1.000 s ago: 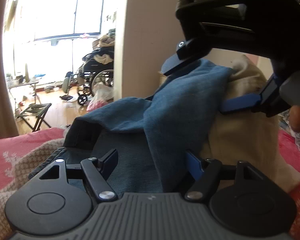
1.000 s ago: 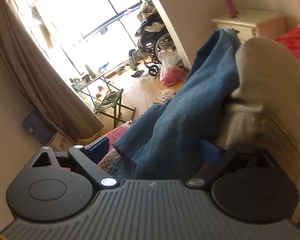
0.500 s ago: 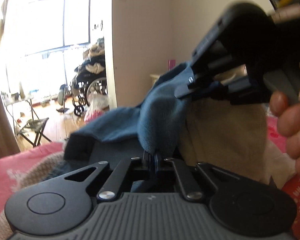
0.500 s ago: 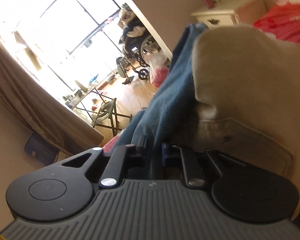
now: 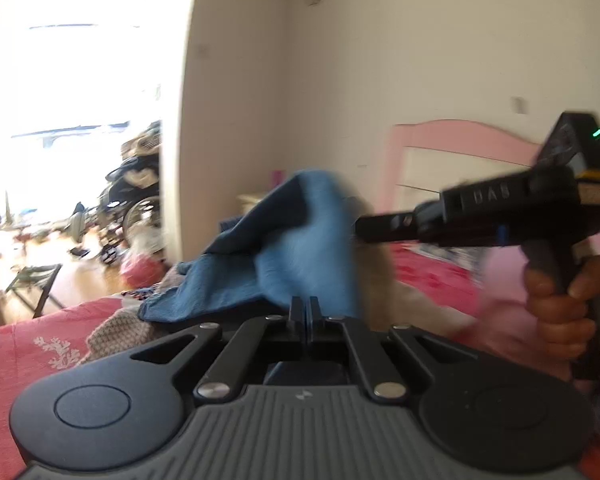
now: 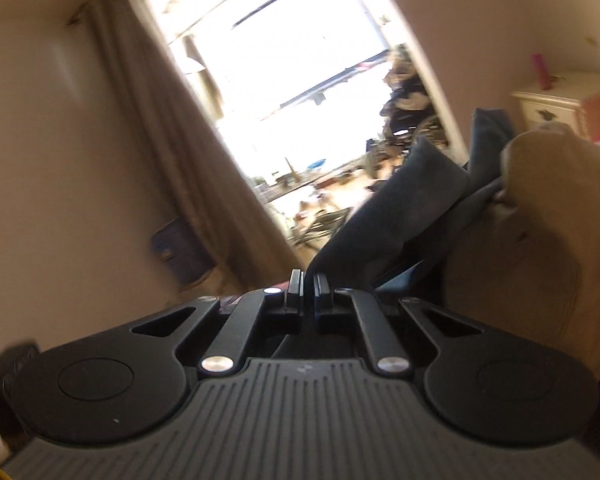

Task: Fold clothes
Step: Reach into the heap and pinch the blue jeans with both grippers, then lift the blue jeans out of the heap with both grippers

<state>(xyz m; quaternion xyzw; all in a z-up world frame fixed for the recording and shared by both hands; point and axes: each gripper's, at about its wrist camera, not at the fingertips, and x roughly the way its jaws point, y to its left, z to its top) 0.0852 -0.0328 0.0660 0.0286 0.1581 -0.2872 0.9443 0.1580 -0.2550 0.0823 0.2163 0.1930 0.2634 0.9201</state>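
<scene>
Hand at the right of the left wrist view grips the right gripper's handle, holding it level, its nose pointing left into lifted cloth. Left gripper sits low and near, aimed far across a red bedspread toward a pink headboard, a pale wall and a bright window. Its fingers are pressed together on the lower edge of a blue garment, which rises just beyond them, raised off the bed. In the right wrist view the right gripper's fingers are almost together, pinching the same cloth, which looks dark grey here; beige fabric hangs to its right, a curtain to the left.
</scene>
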